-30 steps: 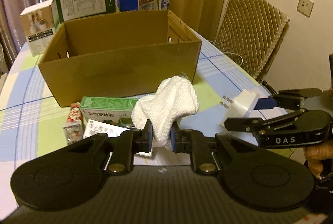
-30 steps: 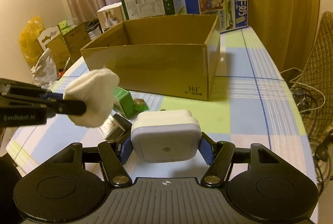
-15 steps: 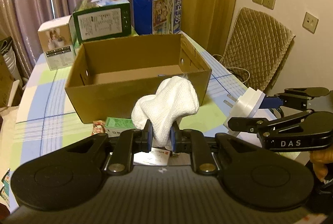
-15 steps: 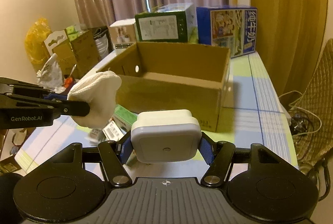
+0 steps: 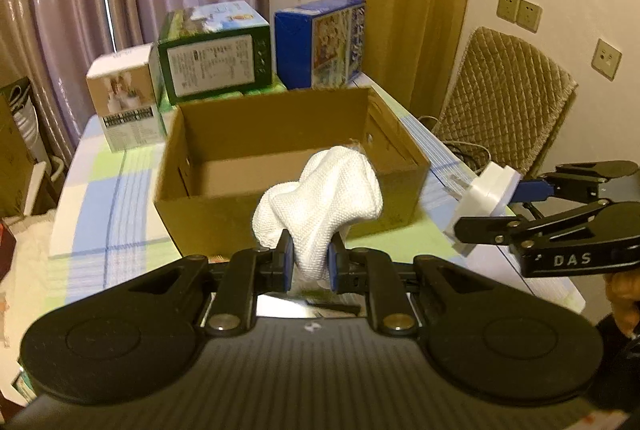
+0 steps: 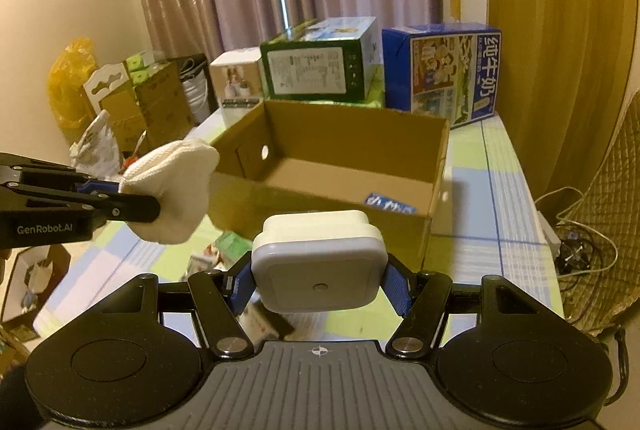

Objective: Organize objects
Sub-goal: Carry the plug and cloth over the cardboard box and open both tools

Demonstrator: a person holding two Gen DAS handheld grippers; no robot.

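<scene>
- Above the near edge of the checked tablecloth, both grippers hang in the air short of the open cardboard box, each carrying one item.
- The left gripper has its jaws clamped on a white knitted cloth, apparently a sock, which bulges upward in front of the box's near wall.
- The right gripper has its jaws pressed against the sides of a white plug adapter; the left wrist view shows it off to the right of the box, clear of the table.
- Inside the box, only one thing shows: a blue packet on the floor near the front wall, so little seems packed yet.
- Small packets, one green, lie loose on the table before the box and are left to gather.
- Judged from this, the task is at an early-to-middle stage: two items lifted and neither released.
</scene>
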